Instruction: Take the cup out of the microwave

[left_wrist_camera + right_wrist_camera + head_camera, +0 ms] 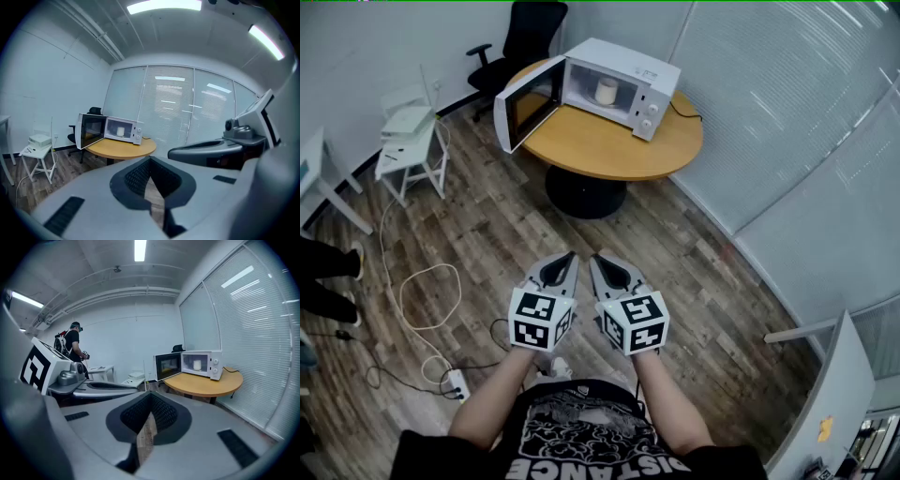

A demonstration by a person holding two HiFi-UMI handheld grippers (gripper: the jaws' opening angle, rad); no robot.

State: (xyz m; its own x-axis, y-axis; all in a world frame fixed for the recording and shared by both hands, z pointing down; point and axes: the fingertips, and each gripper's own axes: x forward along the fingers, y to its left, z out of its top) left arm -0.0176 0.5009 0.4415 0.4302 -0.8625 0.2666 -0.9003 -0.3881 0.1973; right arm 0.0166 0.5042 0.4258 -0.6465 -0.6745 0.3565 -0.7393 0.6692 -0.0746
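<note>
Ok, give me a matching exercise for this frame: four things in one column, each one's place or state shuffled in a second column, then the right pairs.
Things:
1. cup
2. microwave door
3. left hand-held gripper
4. office chair

Place or state:
A. swung open
B. jaws together, nothing held
C. behind the round table
D. inside the microwave

Pairs: 1-D; 2-A; 3-B; 4-C

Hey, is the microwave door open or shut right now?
Open. The microwave has its door swung out to the left in the head view, and the white cup shows inside the cavity.
</note>
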